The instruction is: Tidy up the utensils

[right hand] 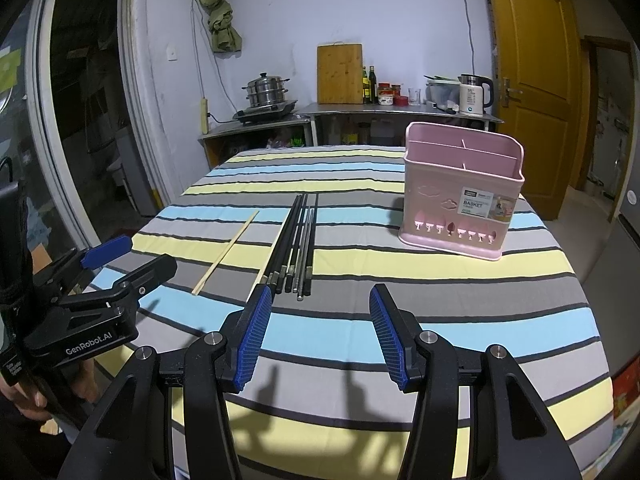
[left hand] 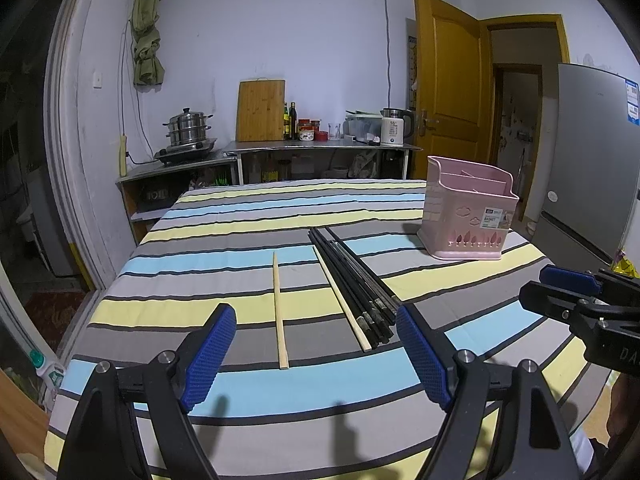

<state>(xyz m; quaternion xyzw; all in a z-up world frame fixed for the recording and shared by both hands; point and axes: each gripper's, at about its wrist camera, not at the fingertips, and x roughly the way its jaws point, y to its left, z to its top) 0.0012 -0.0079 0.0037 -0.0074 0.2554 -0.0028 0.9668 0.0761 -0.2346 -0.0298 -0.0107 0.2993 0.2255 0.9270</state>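
A bundle of black chopsticks point(left hand: 352, 280) lies on the striped tablecloth point(left hand: 240, 224), with a pale wooden chopstick point(left hand: 340, 300) against its left side and another wooden chopstick point(left hand: 279, 308) apart to the left. A pink utensil basket point(left hand: 468, 216) with dividers stands upright at the right. My left gripper point(left hand: 316, 354) is open and empty, just short of the chopstick ends. My right gripper point(right hand: 320, 330) is open and empty, short of the black chopsticks point(right hand: 296, 240); the basket point(right hand: 460, 196) is ahead to its right. The lone wooden chopstick point(right hand: 226, 252) lies to the left.
The left gripper's body point(right hand: 100, 304) shows at the left of the right wrist view; the right gripper's body point(left hand: 588, 300) shows at the right of the left wrist view. Beyond the table are counters with a steamer pot point(left hand: 188, 128), a cutting board point(left hand: 260, 110) and a kettle point(left hand: 394, 126).
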